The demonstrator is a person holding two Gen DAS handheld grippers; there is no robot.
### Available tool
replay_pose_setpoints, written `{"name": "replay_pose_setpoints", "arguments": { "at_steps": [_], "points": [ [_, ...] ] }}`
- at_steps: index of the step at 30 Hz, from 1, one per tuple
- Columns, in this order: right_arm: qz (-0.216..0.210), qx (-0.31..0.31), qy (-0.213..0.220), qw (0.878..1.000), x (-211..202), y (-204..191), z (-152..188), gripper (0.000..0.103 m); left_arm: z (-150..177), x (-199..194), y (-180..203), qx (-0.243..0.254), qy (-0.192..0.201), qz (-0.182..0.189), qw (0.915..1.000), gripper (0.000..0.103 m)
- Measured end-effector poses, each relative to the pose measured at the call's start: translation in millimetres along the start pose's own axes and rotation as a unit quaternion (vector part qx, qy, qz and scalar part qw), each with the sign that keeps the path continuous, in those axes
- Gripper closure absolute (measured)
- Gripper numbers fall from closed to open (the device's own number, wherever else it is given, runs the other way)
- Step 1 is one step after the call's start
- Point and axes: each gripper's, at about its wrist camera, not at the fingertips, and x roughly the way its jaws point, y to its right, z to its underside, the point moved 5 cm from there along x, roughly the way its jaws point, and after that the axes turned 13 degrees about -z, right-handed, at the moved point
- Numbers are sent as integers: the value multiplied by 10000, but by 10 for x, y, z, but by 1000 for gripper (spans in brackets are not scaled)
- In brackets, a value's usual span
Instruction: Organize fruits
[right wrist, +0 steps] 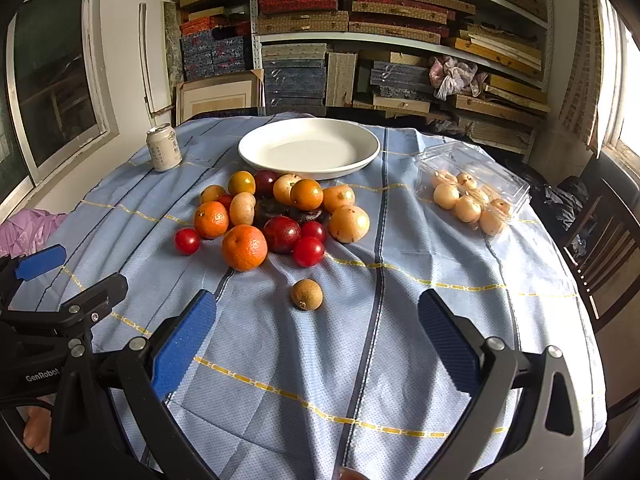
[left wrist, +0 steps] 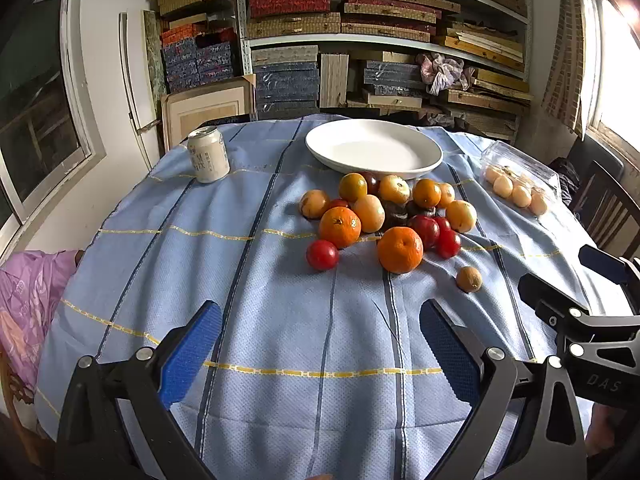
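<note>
Empty white plate [right wrist: 308, 148] behind fruit pile [right wrist: 276, 216], lone brown fruit [right wrist: 307, 294] nearer, right hand-held gripper [right wrist: 316, 344] spread wide

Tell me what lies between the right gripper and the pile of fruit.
In the right wrist view, one small brown fruit sits alone on the tablecloth between the open right gripper and the fruit pile.

The left hand-held gripper [left wrist: 320, 344] tilts downward with its blue-padded jaws spread wide and nothing between them. The right hand-held gripper [right wrist: 316, 340] sits just beside it at a similar downward tilt, jaws equally wide and empty. Each one shows at the edge of the other's view.
</note>
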Motion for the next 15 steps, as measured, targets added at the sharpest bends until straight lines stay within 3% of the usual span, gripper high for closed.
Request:
{"name": "replay_pose_setpoints", "arguments": {
  "at_steps": [15],
  "points": [
    [9, 39, -22, 10000, 7, 43, 21, 4, -23, 20, 23, 3, -121, 7, 9999, 3]
  ]
}}
